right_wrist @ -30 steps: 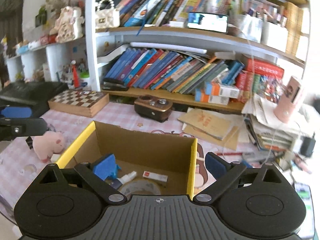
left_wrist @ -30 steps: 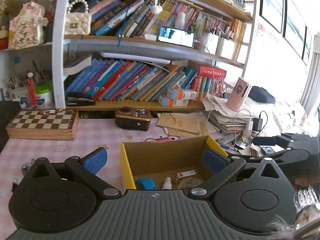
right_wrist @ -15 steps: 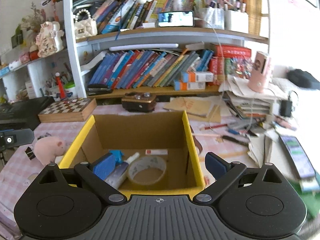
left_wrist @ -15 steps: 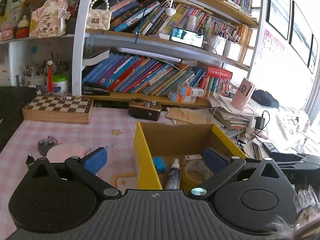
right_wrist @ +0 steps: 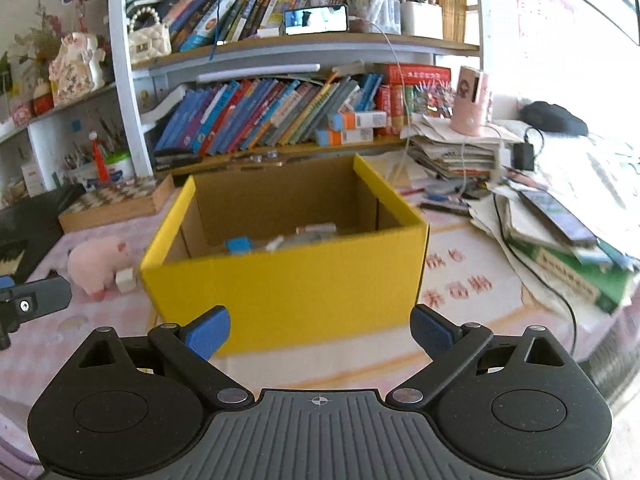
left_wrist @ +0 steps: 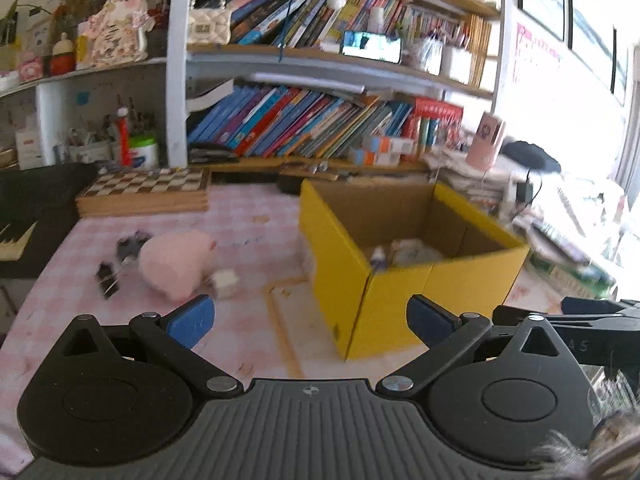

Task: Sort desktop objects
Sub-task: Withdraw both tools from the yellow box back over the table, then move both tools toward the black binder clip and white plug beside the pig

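Note:
A yellow cardboard box stands on the pink checked tablecloth, holding a small bottle, a blue item and other small things. Left of the box lie a pink plush pig, a small white cube and a black binder clip. My left gripper is open and empty, near the box's front corner. My right gripper is open and empty before the box's front wall.
A chessboard box sits behind the pig, under a shelf of leaning books. Stacked papers, books and a phone crowd the right side. A black object lies at far left. A pink cup tops a paper stack.
Both grippers have pulled back and away from the box; its inside was below them and its outer walls now face them. The pig, cube and clip have come into the left view.

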Available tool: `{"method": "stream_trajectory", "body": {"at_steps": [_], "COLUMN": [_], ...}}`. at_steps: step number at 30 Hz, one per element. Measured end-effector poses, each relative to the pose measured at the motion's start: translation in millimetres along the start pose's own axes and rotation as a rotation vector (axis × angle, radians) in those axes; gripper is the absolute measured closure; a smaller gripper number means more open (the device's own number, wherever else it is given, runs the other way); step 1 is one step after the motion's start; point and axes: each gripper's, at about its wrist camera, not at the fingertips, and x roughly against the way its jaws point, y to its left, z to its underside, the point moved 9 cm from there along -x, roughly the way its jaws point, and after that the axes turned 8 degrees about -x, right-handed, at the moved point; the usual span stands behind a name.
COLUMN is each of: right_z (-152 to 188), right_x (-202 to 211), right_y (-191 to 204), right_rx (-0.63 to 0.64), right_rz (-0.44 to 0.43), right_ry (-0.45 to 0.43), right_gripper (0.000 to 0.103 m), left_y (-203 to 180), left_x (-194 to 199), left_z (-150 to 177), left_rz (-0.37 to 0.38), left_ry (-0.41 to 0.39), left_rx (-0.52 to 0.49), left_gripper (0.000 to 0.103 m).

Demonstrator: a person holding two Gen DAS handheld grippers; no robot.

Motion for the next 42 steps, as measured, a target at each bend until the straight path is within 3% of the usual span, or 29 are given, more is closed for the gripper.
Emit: {"method": "stream_trajectory", "body": {"at_steps": [20, 42], "right_z": [58, 82], "right_x": [42, 45], "right_y": [59, 112], "right_rx": [0.046, 0.123], "right_rz": [-0.027, -0.102], "right_ry": [0.064, 0.111], "right_gripper": [0.002, 0.002], "left_y": [35, 76], "left_x": [42, 58], "left_z": [61, 79], "left_rz": [0.036, -0.008], "left_ry": [0.120, 0.136], "left_rx": [-0.023, 0.008], "left_gripper": [0.000, 0.000]}}
